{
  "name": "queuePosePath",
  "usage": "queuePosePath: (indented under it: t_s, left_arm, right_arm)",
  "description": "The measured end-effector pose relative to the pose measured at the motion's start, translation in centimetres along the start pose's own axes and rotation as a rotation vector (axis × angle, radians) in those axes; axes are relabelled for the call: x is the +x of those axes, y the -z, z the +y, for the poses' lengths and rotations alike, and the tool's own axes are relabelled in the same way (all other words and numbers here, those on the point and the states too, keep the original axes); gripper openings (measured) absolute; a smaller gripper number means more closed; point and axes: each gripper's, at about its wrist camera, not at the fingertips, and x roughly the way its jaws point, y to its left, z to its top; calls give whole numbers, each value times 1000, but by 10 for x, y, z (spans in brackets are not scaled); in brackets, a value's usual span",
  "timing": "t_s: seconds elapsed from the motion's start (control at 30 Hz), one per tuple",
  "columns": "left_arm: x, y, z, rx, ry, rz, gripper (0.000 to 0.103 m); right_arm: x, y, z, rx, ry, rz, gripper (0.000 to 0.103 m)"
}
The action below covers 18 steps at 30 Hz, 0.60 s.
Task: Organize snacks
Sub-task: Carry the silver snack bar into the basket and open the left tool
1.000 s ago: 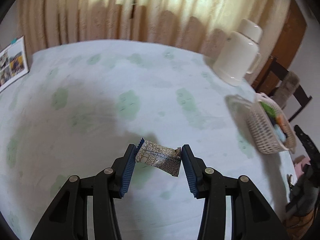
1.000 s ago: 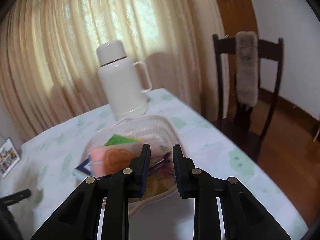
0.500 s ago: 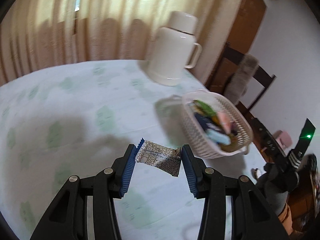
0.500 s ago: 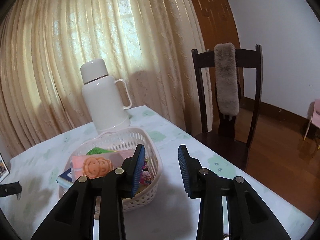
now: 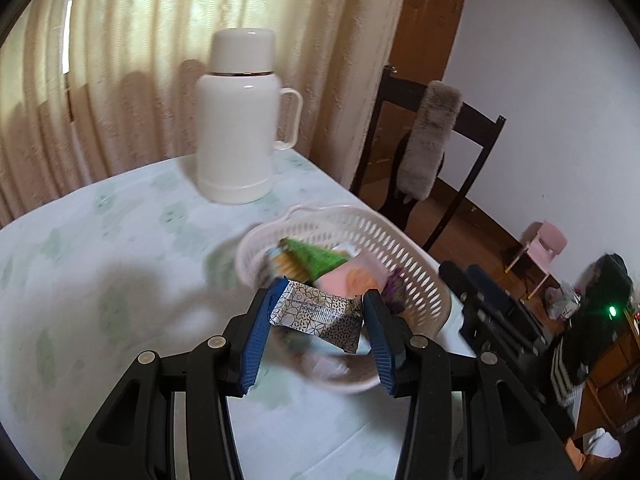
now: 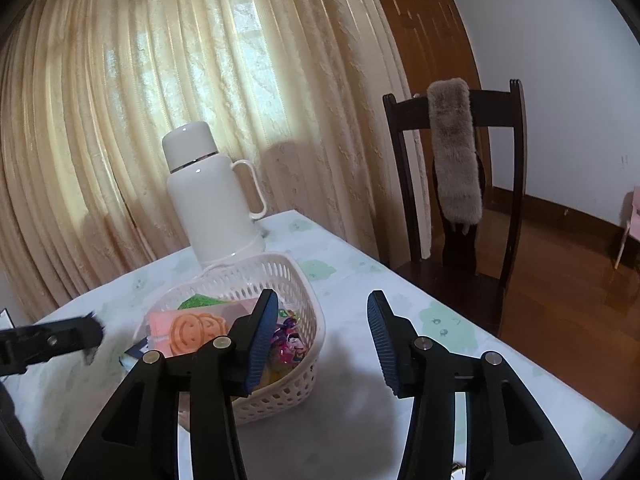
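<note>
My left gripper (image 5: 318, 322) is shut on a snack bar in a black-and-white patterned wrapper (image 5: 320, 314) and holds it above the near rim of the white lattice basket (image 5: 404, 256). The basket holds several snack packs, among them a green one (image 5: 316, 256) and a pink one with an orange face (image 6: 192, 326). My right gripper (image 6: 322, 338) is open and empty, just right of the basket (image 6: 280, 270) and above the table. The left gripper's tip (image 6: 60, 336) shows at the left edge of the right wrist view.
A tall white thermos jug (image 5: 238, 128) stands behind the basket on the pale green-patterned tablecloth (image 5: 80, 280). A dark wooden chair with a grey fur cover (image 6: 456, 160) stands past the table's right edge. Curtains hang behind.
My left gripper has carried the patterned snack bar right, from bare table to over the basket. My right gripper has opened wide and drawn back to the right of the basket.
</note>
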Motion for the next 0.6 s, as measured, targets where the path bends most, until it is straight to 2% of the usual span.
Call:
queuePosePath:
  t_s: [0.2, 0.23, 0.27, 0.33, 0.43, 0.6]
  left_arm:
    - [25, -15, -11, -5, 40, 14, 46]
    - [27, -17, -10, -16, 45, 14, 51]
    - [30, -19, -8, -31, 51, 15, 64]
    - [33, -21, -2, -82, 69, 14, 77]
    - [32, -20, 8, -122, 79, 21, 77]
    - [26, -15, 21, -153, 28, 17, 77]
  right_arm:
    - [-3, 1, 1, -2, -17, -3, 48]
    - [-3, 1, 1, -3, -16, -4, 48]
    - [-3, 1, 1, -4, -15, -4, 48]
    - [-3, 1, 1, -3, -18, -3, 48]
    - [-3, 1, 2, -5, -20, -1, 49]
    - [-5, 0, 4, -16, -31, -7, 50]
